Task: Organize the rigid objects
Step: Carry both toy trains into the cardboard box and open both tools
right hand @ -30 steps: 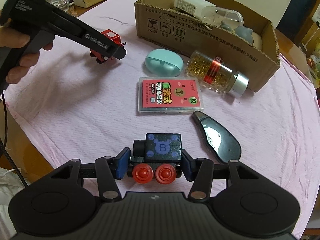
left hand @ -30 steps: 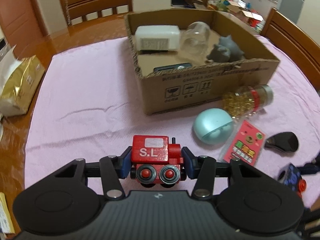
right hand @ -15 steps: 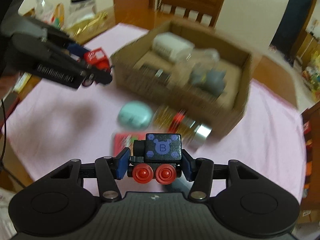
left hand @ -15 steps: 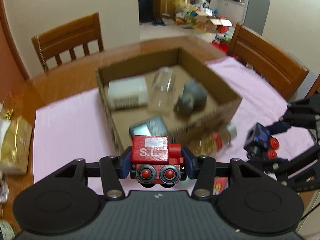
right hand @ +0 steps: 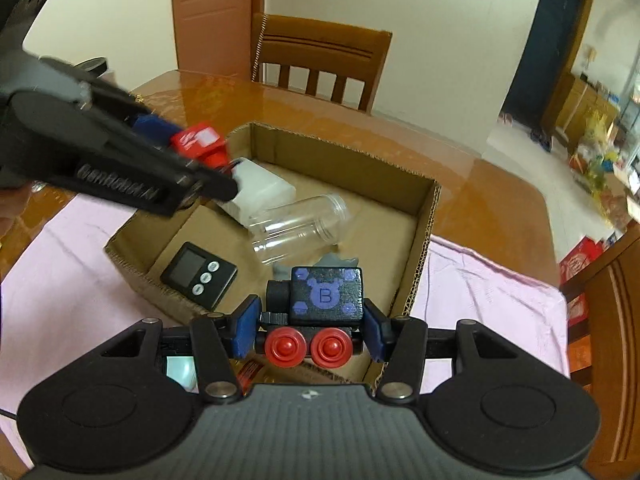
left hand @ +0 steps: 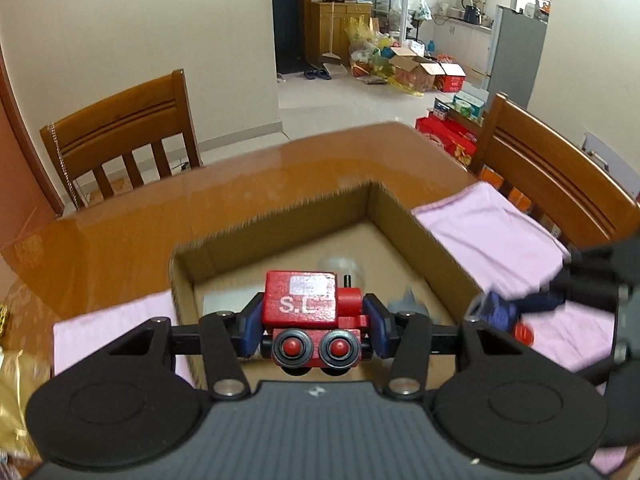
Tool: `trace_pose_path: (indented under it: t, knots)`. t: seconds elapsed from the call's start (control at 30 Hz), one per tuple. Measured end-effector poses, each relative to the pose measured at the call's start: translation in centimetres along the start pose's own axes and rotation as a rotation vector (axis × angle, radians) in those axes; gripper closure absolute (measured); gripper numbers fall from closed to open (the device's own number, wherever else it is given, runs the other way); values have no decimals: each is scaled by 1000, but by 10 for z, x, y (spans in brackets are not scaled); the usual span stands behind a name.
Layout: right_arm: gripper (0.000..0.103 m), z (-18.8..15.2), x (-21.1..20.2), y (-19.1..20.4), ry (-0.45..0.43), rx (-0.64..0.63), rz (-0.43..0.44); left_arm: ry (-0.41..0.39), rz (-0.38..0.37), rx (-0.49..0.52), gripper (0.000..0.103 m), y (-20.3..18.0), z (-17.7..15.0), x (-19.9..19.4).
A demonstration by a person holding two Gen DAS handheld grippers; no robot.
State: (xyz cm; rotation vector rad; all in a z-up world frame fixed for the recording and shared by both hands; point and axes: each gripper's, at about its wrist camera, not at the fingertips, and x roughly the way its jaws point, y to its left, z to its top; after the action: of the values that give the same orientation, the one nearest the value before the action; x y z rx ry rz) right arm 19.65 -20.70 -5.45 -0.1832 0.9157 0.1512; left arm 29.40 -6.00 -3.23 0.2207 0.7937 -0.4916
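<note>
Left wrist view: one left gripper point(left hand: 314, 322), its two blue pads clamped on the sides of one red toy engine point(left hand: 316, 312) marked "S.L", which is carried in the air above the near edge of one open cardboard box point(left hand: 420, 236). The gripper tilts downward toward the box interior. Inside the box, partly hidden behind the engine, one clear jar point(left hand: 340, 270) and one grey figure point(left hand: 408, 300) are visible; a white item lies at the box's left side, largely covered. The box stands on one pink cloth point(left hand: 492, 232) spread over one brown table point(left hand: 240, 184). Two wooden chairs stand beyond the box, one to its left and one to its right. At the box's right edge, blurred, the right gripper point(left hand: 504, 316) carries one dark blue toy engine point(left hand: 496, 312). Right wrist view: one right gripper point(right hand: 310, 328), pads closed on the sides of the dark blue toy engine marked "B", held above the near wall of the box and angled down. The box holds four visible items: one white rectangular block point(right hand: 264, 190), one clear jar lying on its side, one black digital timer point(right hand: 198, 274), and one grey figure. The left gripper reaches in over the box's left wall, gripping the red toy engine above the white block. One chair stands beyond the box.
</note>
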Motion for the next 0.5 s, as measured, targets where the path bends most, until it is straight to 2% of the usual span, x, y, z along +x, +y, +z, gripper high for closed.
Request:
trace_pose_path:
  t: [0.1,0.13,0.17,0.27,0.37,0.5]
  knots:
    - [45,0,12,-2,17,7,9,-2,5,-7,53,-2,16,14]
    - [42,0,13,-3,15,10,7,-2,3,-5,53,-4,21,20]
    - [29,-1,13,-4,12,12,7,-3,-1,1,53,-6,25,25]
    - [4,-4,7,-6,-20,25,15,5,-3,20,53,-14,33,41]
    - [0,-8,1,-7,-29,33,10,23,-8,32,53,-22,38,58]
    - [0,-14,-2,-12,-19,48,-7,45,-14,42,53,-32,43,78]
